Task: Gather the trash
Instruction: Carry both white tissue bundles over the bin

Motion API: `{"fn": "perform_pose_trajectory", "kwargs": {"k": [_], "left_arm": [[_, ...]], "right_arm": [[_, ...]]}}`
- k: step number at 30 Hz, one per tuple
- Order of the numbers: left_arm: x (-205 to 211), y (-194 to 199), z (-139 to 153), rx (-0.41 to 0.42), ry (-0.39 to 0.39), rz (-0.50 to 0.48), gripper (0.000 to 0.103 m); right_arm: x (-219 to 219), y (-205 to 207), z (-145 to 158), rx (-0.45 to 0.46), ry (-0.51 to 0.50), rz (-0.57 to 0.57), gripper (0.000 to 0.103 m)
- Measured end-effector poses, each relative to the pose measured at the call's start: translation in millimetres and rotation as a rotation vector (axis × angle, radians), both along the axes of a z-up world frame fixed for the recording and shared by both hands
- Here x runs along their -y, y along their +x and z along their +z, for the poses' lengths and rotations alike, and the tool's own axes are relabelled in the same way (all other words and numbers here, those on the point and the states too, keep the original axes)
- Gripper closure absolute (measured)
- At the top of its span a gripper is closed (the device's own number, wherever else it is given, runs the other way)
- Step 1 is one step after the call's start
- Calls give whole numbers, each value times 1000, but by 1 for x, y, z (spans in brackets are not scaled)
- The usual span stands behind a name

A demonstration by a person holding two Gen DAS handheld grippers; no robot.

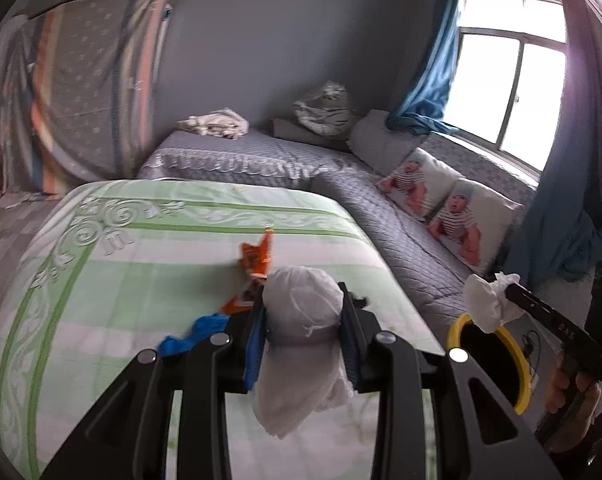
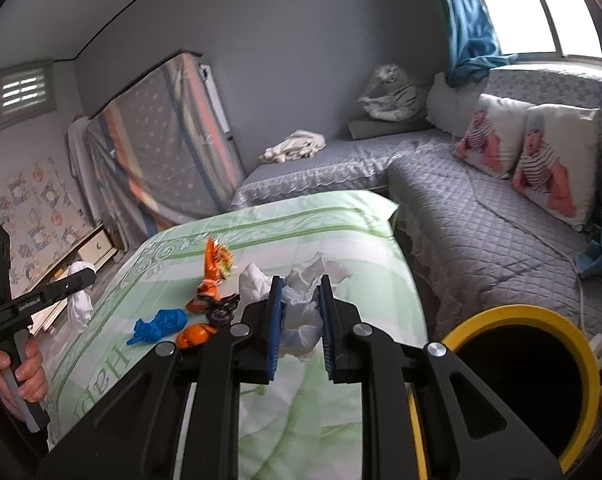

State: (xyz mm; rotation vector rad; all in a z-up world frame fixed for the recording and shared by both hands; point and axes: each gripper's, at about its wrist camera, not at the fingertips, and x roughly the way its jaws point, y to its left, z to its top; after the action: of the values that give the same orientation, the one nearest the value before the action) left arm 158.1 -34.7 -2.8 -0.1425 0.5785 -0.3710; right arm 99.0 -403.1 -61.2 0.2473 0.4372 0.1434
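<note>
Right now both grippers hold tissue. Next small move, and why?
Probably open the right gripper: its crumpled white tissue appears to hang over the yellow-rimmed black bin. The left gripper, shut on another white tissue wad, is above the green patterned table cover.

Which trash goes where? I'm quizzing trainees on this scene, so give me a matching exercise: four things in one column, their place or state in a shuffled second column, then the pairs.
Things:
1. white tissue wad
2. crumpled white tissue
3. blue wrapper
4. yellow-rimmed bin

Places or states:
A. lying on the green bedspread, not gripped
B. clamped in the left claw
C. standing beside the bed, open, dark inside
D. clamped in the right claw

Pairs: 1-B, 2-D, 3-A, 4-C
</note>
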Motion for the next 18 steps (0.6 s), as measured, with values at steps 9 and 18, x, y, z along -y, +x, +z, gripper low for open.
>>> {"fn": "perform_pose_trajectory", "kwargs": {"k": [9,18], "left_arm": [[77,1,9,27,13,-158,73],[153,5,2,1,7,-304,73]], "right_arm": [[52,-24,3,23,33,-123,87],[101,-47,-7,15,57,-245,87]]}}
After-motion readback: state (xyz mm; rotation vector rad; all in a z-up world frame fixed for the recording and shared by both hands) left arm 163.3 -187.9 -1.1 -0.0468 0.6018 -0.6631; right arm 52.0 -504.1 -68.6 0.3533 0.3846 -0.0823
